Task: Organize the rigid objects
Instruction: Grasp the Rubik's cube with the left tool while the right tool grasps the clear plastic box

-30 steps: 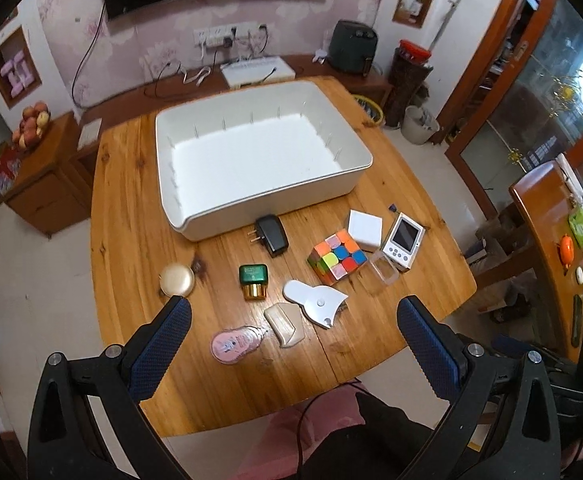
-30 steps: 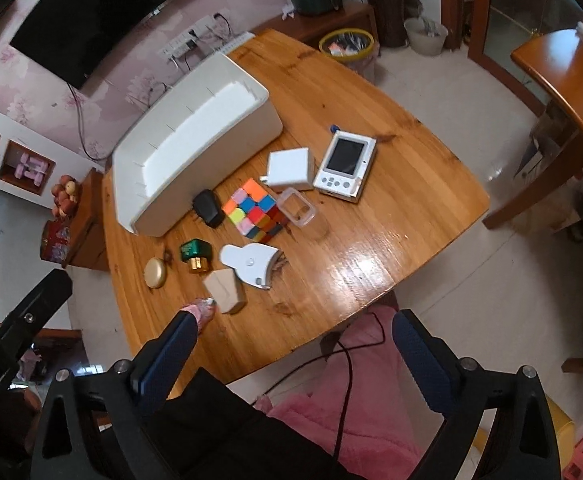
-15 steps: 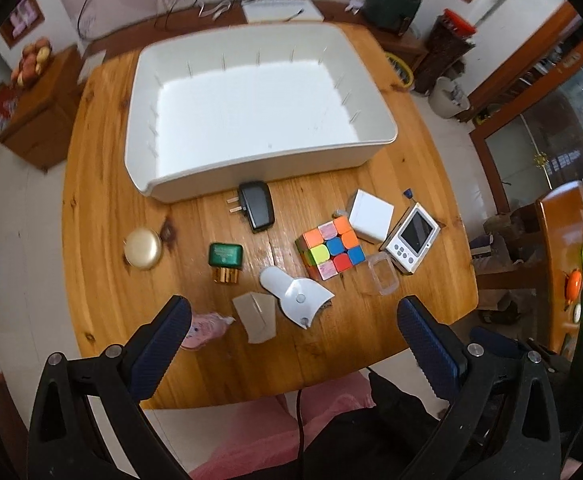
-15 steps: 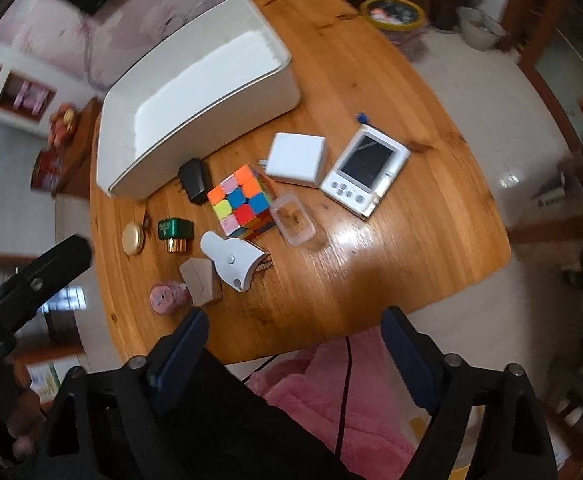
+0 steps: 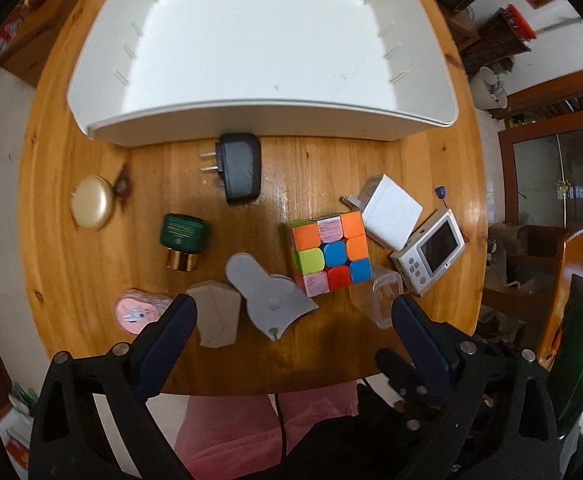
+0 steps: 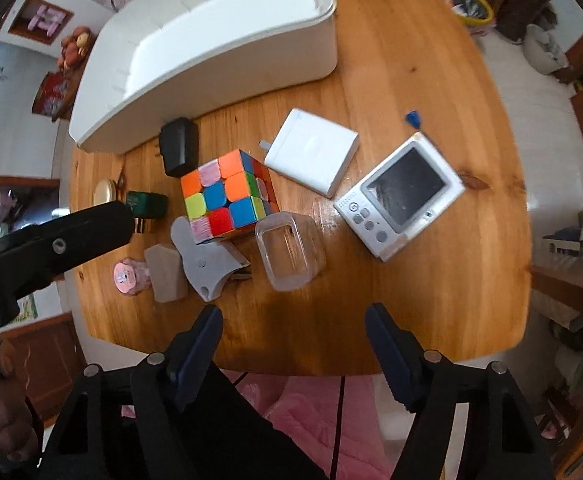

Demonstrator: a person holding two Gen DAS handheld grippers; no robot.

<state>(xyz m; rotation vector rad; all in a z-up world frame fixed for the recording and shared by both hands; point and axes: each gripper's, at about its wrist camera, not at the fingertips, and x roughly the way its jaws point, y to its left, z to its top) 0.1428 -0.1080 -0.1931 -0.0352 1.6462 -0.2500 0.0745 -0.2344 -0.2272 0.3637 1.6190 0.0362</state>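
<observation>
Both grippers above the near table edge, pointing steeply down, nothing between the jaws.

Left gripper (image 5: 291,316): jaws wide, closing slightly, empty; fingertips over the beige case (image 5: 216,314) on one side and the clear box (image 5: 385,298) on the other. Right gripper (image 6: 294,330): jaws at middling width and closing, empty, over bare table (image 6: 431,300) just short of the clear box (image 6: 285,250). White bin (image 5: 275,124) at the far side of the table. In front of it, loose on the wood: black plug (image 5: 240,166), gold disc (image 5: 91,202), green bottle (image 5: 182,240), pink item (image 5: 137,312), grey scraper (image 5: 265,294), cube (image 5: 327,254), white charger (image 5: 391,210) touching the cube's corner, silver screen device (image 5: 431,252) just beside the charger. Cube sits partly on the scraper in the right wrist view.
</observation>
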